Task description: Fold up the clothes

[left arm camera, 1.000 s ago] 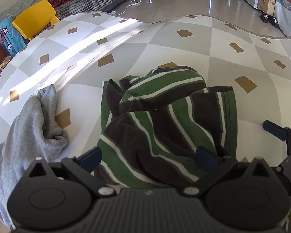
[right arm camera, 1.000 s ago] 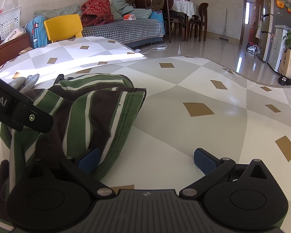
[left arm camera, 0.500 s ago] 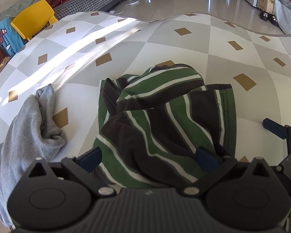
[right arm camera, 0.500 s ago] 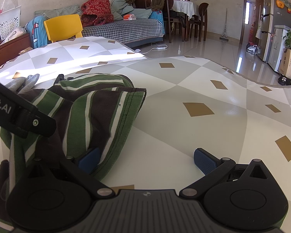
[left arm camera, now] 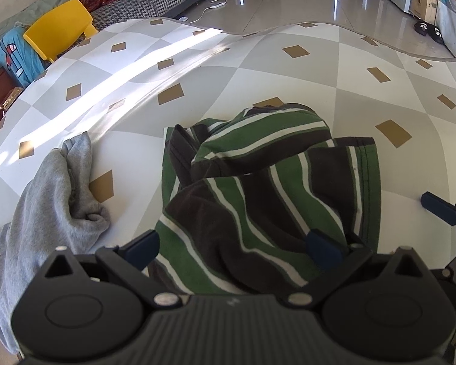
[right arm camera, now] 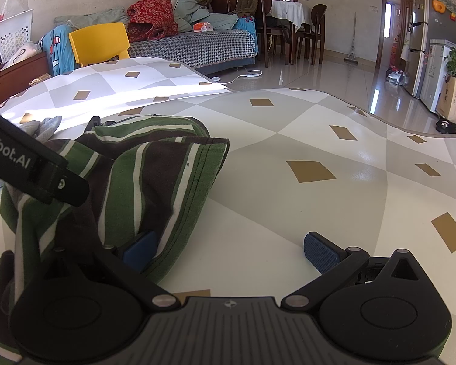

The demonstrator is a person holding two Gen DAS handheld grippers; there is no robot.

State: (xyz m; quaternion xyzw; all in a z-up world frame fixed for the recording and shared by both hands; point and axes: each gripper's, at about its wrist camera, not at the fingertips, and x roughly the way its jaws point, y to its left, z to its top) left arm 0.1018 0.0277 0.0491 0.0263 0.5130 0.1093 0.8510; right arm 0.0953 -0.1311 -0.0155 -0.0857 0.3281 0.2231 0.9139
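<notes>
A green, brown and white striped garment [left arm camera: 267, 191] is lying bunched on the table [left arm camera: 364, 97], which is wearing a grey-and-white diamond-patterned cover. Its stripes are running mostly from the near edge away toward the far side, and its stitched hem is standing along its right side, so its long axis is pointing away from both grippers. The left gripper [left arm camera: 232, 245] is hovering wide open over the near end of the cloth, its blue pads [left arm camera: 141, 245] sitting on either side of the folds. The right gripper [right arm camera: 229, 248] is also spread open, its left pad tucked under the hem, its right pad on bare cover. A grey garment [left arm camera: 48, 200] is lying just left of the striped one.
</notes>
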